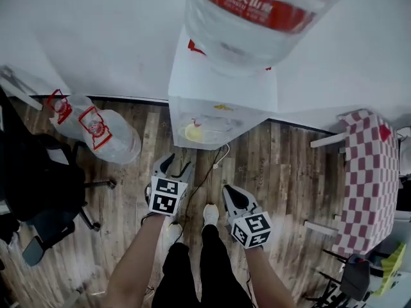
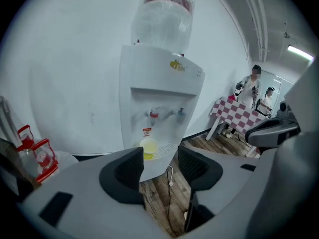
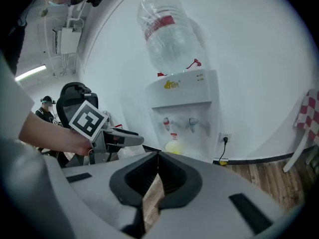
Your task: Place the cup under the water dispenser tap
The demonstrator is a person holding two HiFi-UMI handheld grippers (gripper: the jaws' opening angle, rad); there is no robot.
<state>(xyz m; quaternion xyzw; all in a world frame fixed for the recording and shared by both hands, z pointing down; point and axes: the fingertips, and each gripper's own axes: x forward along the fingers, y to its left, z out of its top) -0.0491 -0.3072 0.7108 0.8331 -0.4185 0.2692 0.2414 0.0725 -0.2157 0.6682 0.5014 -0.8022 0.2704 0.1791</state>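
Note:
A white water dispenser (image 1: 221, 92) stands against the wall with a big bottle (image 1: 247, 11) on top. A yellow cup (image 1: 193, 132) sits on its drip tray; in the left gripper view the cup (image 2: 148, 148) is below the red tap (image 2: 153, 114), left of the blue tap (image 2: 180, 111). My left gripper (image 1: 178, 165) hovers over the floor in front of the dispenser, its jaws (image 2: 159, 156) apart with nothing between them. My right gripper (image 1: 230, 194) is beside it to the right, its jaws (image 3: 158, 158) closed together and empty. The cup (image 3: 173, 147) also shows in the right gripper view.
Empty water bottles (image 1: 96, 130) lie on the wooden floor at the left, next to a black office chair (image 1: 38, 191). A table with a red-checked cloth (image 1: 369, 178) stands at the right. A power cord (image 1: 215, 162) trails over the floor. People (image 2: 251, 88) stand far off.

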